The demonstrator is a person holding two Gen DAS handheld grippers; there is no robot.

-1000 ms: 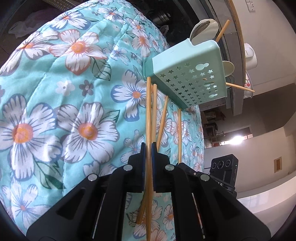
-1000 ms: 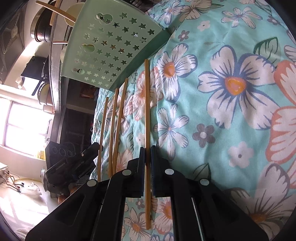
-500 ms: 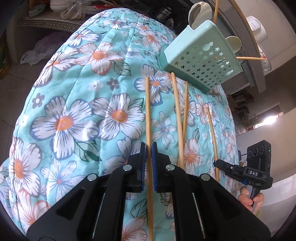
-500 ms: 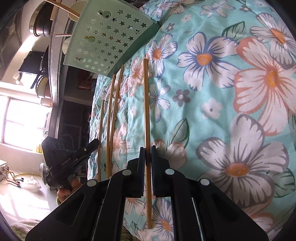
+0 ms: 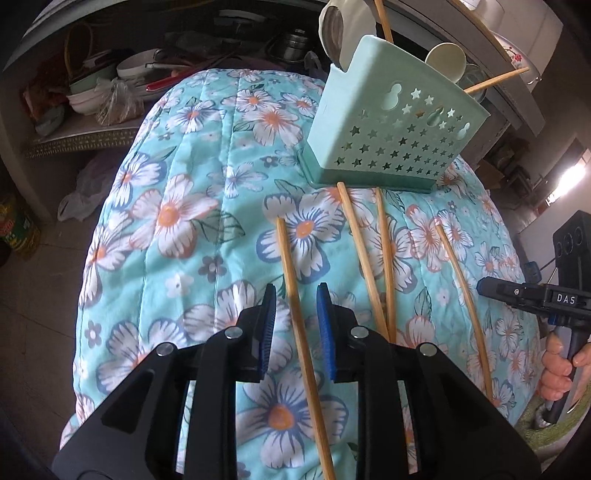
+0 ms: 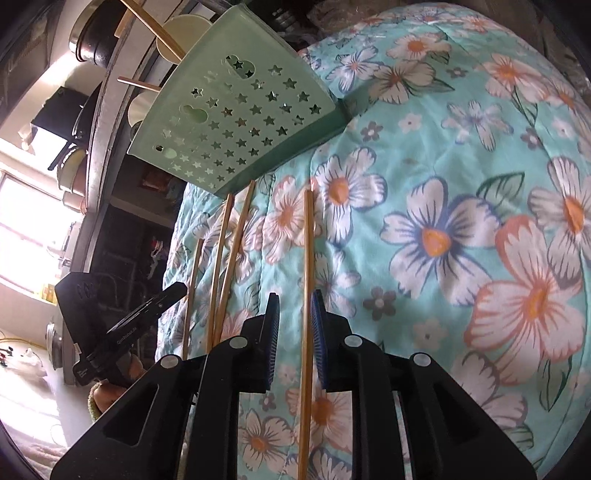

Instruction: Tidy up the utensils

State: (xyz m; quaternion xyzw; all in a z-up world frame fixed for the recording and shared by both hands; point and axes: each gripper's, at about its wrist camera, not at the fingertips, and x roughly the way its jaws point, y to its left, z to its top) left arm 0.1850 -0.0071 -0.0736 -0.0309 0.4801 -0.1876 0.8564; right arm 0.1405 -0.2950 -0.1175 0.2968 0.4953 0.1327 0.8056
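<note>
Left gripper point(image 5: 293, 297): jaws were opening, blue pads set a little apart. One wooden chopstick point(image 5: 295, 291) ran between them, lying on the floral quilt point(image 5: 177, 206); neither pad pressed on it, a small gap showing on each side. Nothing was held.

Right gripper point(image 6: 294, 308): jaws likewise opening, gap narrow. A second chopstick point(image 6: 307, 258) passed between its pads, closer to the right one; whether it touched that pad could not be told. It did not look gripped.

Task items, left wrist view:
- Mint utensil holder point(image 5: 391, 125) with star-shaped cut-outs stood on the quilt at about 1 o'clock from the left gripper. Pale spoons point(image 5: 345, 26) and further chopsticks stuck up out of its top.
- A crossed pair of chopsticks point(image 5: 364, 254) lay at 1 o'clock, far ends just beside the holder's base.
- A single chopstick point(image 5: 463, 291) lay at 3 o'clock, near the quilt's right side.
- The right gripper showed at 3 o'clock, a hand point(image 5: 561, 363) round its handle.

Right wrist view: the holder sat at 11 o'clock, three loose chopsticks at 10 o'clock. All chopsticks pointed roughly toward the holder.
</note>
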